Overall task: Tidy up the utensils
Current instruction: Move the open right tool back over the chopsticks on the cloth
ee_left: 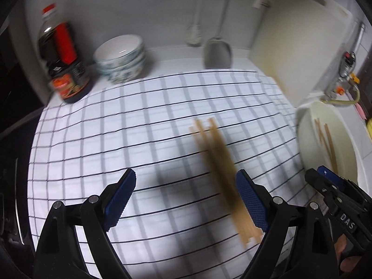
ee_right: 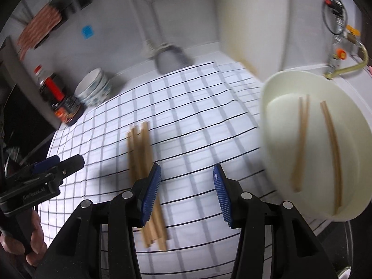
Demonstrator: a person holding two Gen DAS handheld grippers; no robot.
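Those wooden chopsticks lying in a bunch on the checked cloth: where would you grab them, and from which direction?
Probably around the middle of the chopsticks, coming down from above with the tongs straddling the bundle across its width. They lie flat and side by side on the checked cloth, so a squeeze across would gather them; only their top and sides are exposed.

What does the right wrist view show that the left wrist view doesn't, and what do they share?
Only the right wrist view: a striped cloth hanging upper left, and the white basin's whole inside with its chopsticks.
Only the left wrist view: a pink object and something yellow at the right edge.
Both: the loose chopsticks on the checked cloth, the sauce bottle, the stacked bowls, and both open, empty tools: the left hand-held gripper and the right hand-held gripper.
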